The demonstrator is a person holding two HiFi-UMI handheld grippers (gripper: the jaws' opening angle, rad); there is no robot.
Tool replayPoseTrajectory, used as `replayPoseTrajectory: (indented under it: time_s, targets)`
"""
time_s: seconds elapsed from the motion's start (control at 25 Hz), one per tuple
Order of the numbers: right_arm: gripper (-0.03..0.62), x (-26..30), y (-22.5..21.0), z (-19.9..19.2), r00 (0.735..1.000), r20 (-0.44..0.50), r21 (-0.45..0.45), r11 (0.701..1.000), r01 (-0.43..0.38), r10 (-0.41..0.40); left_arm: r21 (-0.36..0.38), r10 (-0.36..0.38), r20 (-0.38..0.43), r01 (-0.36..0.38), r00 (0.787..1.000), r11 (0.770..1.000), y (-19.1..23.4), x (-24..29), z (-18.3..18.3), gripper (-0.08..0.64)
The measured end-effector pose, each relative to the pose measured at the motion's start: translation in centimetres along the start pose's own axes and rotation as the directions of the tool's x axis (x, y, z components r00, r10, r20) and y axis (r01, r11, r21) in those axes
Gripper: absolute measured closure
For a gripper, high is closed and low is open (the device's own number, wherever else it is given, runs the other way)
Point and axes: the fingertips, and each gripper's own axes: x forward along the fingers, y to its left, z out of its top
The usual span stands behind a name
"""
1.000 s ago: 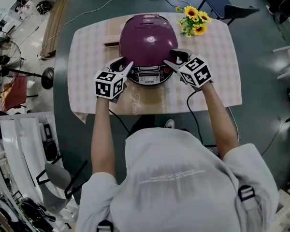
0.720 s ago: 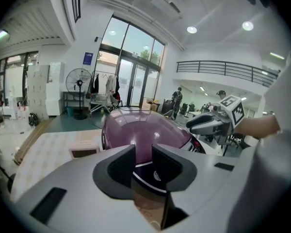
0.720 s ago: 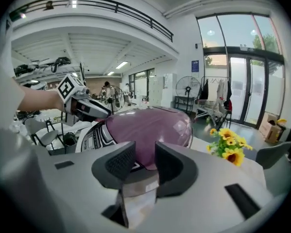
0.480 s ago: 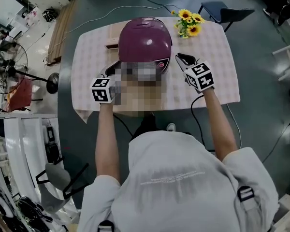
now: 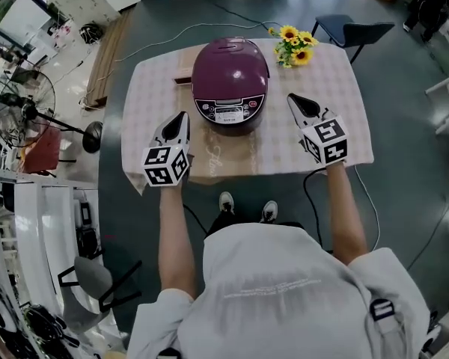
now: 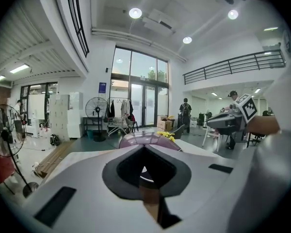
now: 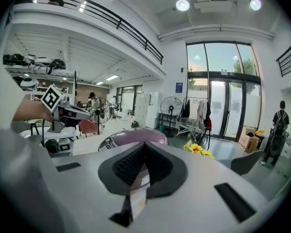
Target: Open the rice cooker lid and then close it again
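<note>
One rice cooker (image 5: pixel 230 84): it's sitting upright on the far half of the table, midway between your two grippers.
lid (image 5: pixel 230 62): it's lying shut on the purple body, with nothing touching it.
control panel (image 5: pixel 228 112): it's facing you from the cooker's front; the print is too small to read.
left gripper (image 5: pixel 183 116): you're holding it over the table just left of the cooker's front, apart from it, with the tips pointing away from you. Its jaws are sitting fully together and gripping nothing. Its own view is looking past them at the top of the lid.
right gripper (image 5: pixel 292 98): you're holding it over the table to the right of the cooker, clear of it, with the tips pointing away from you. Its jaws are pressing together too, with nothing between them.
marker cubes: the left cube (image 5: pixel 165 166) is hanging over the table's near edge. The right cube (image 5: pixel 327 142) is sitting over the cloth nearer the right edge.
table (image 5: pixel 337 81): it's wearing a pale checked cloth, which is hanging over the edges.
wooden block (image 5: pixel 183 81): it's lying flat just beside the cooker's rear left.
sunflowers (image 5: pixel 292 43): they're standing near the far edge, right of the cooker and apart from it.
chair (image 5: pixel 352 27): it's standing on the floor beyond the table's far right corner.
fan (image 5: pixel 26 107): it's standing on the floor well left of the table.
shoes (image 5: pixel 226 201): yours are showing on the floor at the table's near edge.
</note>
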Motion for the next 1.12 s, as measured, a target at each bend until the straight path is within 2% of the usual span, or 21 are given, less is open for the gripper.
replayPoseTrajectory:
  time_s: [0.28,0.64,0.88,1.12]
  targets:
    - [0.566,-2.5,1.4,5.8,0.995,0.077,-0.086,0.993,0.076,-0.07,0.085,-0.048,0.088,0.041,0.995,0.996,-0.1,-1.4,5.0,0.545]
    - [0.566,-4.2,4.8,11.5,0.979,0.155,-0.124,0.981,0.151,-0.131,0.243,-0.161,0.176,0.116,0.971,0.963,-0.2,-4.7,11.7,0.545]
    - [0.567,-4.2,7.1,14.5,0.972,0.192,-0.157,0.973,0.166,-0.135,0.297,-0.204,0.215,0.135,0.955,0.945,0.2,-6.6,14.0,0.545]
    - [0.566,-3.9,8.9,16.2,0.968,0.219,-0.176,0.97,0.166,-0.126,0.321,-0.241,0.248,0.155,0.938,0.934,0.3,-7.9,15.3,0.545]
